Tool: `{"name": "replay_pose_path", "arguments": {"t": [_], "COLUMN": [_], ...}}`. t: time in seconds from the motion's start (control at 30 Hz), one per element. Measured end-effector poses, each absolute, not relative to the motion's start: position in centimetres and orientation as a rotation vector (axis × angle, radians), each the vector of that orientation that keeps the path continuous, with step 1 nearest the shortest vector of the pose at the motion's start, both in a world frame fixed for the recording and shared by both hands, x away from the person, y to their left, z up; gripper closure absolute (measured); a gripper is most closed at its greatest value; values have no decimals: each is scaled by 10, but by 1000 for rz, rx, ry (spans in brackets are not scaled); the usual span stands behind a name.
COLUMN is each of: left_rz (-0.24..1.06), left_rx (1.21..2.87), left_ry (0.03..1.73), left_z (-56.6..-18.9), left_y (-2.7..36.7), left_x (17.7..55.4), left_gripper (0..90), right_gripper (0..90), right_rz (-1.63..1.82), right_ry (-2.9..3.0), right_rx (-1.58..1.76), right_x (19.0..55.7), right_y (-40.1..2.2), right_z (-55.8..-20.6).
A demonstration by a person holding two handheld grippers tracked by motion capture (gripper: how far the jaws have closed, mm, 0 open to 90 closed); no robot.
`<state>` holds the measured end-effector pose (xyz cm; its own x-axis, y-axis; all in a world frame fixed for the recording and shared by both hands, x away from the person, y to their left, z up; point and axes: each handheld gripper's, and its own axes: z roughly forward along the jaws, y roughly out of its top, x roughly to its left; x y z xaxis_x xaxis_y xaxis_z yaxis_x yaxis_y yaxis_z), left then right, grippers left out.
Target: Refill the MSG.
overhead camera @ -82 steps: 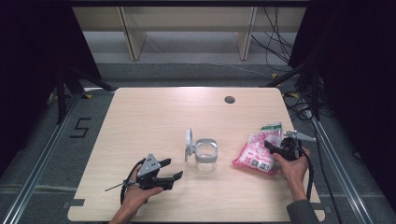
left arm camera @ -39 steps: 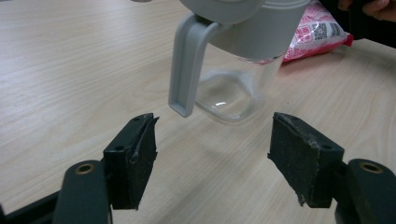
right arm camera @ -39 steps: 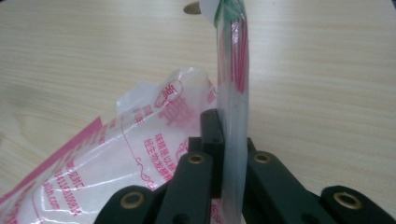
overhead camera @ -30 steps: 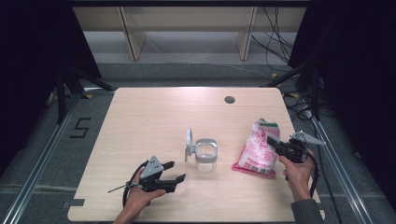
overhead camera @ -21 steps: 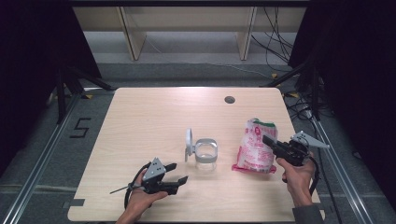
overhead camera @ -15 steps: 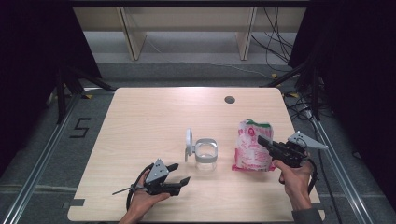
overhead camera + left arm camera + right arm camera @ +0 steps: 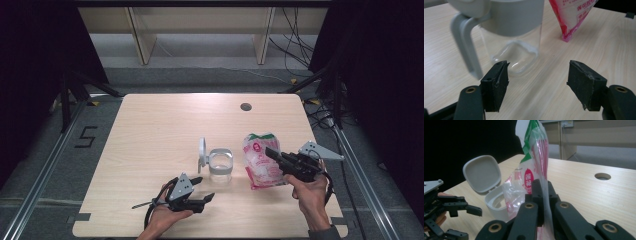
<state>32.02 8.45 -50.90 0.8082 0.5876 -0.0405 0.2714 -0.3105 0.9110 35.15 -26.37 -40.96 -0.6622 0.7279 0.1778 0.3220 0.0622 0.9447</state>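
1. On the pale wood-grain table (image 7: 150,130), a round hole (image 7: 245,106) is seen near the far edge.
2. A crinkled pink-and-white plastic bag (image 7: 261,159) is held upright, pinched by the right gripper (image 7: 274,154).
3. Beside it, a clear square-based container (image 7: 220,167) stands with its grey lid (image 7: 202,152) flipped open.
4. The left gripper (image 7: 202,189) is held spread, close in front of the container.

Site: I read it as a lab | black curtains (image 7: 35,75) | floor rails (image 7: 42,180) | loose cables (image 7: 295,30) beyond the tabletop's (image 7: 165,125) far edge.
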Motion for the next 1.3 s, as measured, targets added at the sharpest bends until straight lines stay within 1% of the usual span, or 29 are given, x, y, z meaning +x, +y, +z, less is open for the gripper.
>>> {"name": "replay_pose_path", "arguments": {"t": [0.03,0.1,0.23,0.27,0.3,0.4,0.53,0.57,0.67,0.7,0.77,0.9,1.0,1.07,1.13,1.17,1.2,1.23,1.27,1.3], "left_rz": [320,286,294,297,297,250,316,307,290,312,294,341,328,340,337,318,330,352,355,360], "left_rx": [1896,1905,1907,1924,1922,1914,1943,1934,1942,1961,1933,1948,1942,1939,1913,1904,1905,1900,1889,1887], "left_ry": [635,613,575,563,567,574,563,594,595,601,643,659,650,628,657,653,648,648,645,652], "left_z": [-509,-508,-509,-508,-509,-507,-506,-507,-511,-511,-513,-512,-514,-515,-516,-517,-517,-516,-516,-515], "left_y": [77,68,42,38,33,20,3,-2,-12,-14,-19,-27,-31,-34,-36,-37,-38,-38,-38,-37], "left_x": [320,318,317,318,319,319,318,319,320,321,322,324,323,320,320,320,319,318,317,317], "left_gripper": [319,318,316,316,316,311,309,310,318,318,319,355,395,458,480,498,509,537,587,598], "right_gripper": [900,900,900,900,900,900,900,900,900,900,900,900,900,900,900,900,900,900,900,900], "right_rz": [1640,1642,1653,1644,1664,1679,1695,1688,1712,1705,1711,1722,1748,1734,1735,1732,1736,1763,1760,1760], "right_ry": [2011,2025,2006,1996,2006,2013,2002,2004,1997,1996,2000,1998,1982,1989,2012,2013,2001,1988,1986,1993], "right_rx": [1045,1018,1025,972,1024,999,1009,975,984,957,950,932,925,883,911,913,897,904,902,923], "right_x": [351,349,343,345,341,341,336,337,332,331,330,327,327,327,325,325,326,326,325,324], "right_y": [-262,-262,-258,-259,-256,-256,-252,-252,-248,-248,-247,-244,-239,-237,-235,-236,-236,-235,-234,-233], "right_z": [-409,-406,-401,-401,-399,-396,-392,-391,-386,-385,-381,-377,-377,-377,-376,-375,-375,-375,-374,-374]}}
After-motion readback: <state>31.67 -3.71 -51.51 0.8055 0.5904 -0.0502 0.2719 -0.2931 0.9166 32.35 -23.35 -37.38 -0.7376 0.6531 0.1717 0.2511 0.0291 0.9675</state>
